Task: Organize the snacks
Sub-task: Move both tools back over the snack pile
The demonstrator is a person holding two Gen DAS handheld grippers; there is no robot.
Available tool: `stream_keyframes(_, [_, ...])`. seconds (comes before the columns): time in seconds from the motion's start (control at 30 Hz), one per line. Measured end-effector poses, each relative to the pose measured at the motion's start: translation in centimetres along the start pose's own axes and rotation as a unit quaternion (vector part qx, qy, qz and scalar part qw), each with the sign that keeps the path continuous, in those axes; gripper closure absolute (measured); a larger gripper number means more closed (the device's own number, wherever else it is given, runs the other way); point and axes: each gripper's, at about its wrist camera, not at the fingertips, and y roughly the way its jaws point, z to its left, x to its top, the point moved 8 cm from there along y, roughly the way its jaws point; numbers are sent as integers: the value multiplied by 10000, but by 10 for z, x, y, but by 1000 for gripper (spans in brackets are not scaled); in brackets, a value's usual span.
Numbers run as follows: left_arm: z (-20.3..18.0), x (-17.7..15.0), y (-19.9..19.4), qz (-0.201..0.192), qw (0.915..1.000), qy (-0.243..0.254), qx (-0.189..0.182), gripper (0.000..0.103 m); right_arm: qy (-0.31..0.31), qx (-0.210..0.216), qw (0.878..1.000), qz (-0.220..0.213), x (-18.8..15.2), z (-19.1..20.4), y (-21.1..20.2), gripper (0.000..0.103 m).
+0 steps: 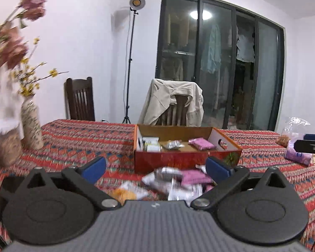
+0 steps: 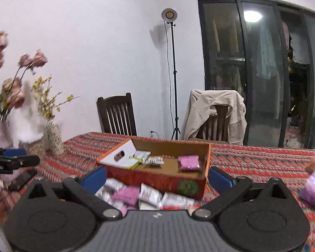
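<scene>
So both grippers, left gripper (image 1: pixel 155 166) and right gripper (image 2: pixel 156 177), hang wide open and empty. The loose snack packets (image 2: pixel 140 195) lie piled just before the orange cardboard box (image 2: pixel 157 178), right below both, about equally near.

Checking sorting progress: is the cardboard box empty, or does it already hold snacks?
Partly filled. The cardboard box holds a pink packet and a few pale ones; bare floor shows between.

Box (image 1: pixel 184 157) on table (image 1: pixel 84 138), loose snack packets (image 1: pixel 174 180) before it, vase (image 1: pixel 31 124) left, chairs (image 1: pixel 80 100) behind
</scene>
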Motion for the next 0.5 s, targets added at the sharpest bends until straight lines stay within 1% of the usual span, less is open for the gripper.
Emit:
stream_keyframes(0.07, [-1, -22, -11, 48, 10000, -15, 39, 0, 63, -93, 9999, -3, -21, 5, -16, 0])
stream_keyframes(0.13, [-1, -44, -20, 214, 9997, -48, 111, 0, 141, -114, 9998, 50, -43, 11, -27, 0])
stream_keyframes(0.27, [1, -78, -27, 548, 9982, -99, 230, 0, 399, -223, 9985, 291, -94, 21, -46, 0])
stream_keyframes(0.4, [0, -99, -27, 819, 9963, 9, 274, 0, 731, -341, 9944, 686, -142, 24, -54, 0])
stream_keyframes(0.47, [-1, -103, -28, 850, 9961, -9, 255, 0, 886, -387, 9909, 937, -161, 25, -56, 0])
stream_keyframes(0.5, [-1, -104, -27, 856, 9961, -15, 236, 0, 939, -403, 9899, 978, -168, 24, -59, 0])
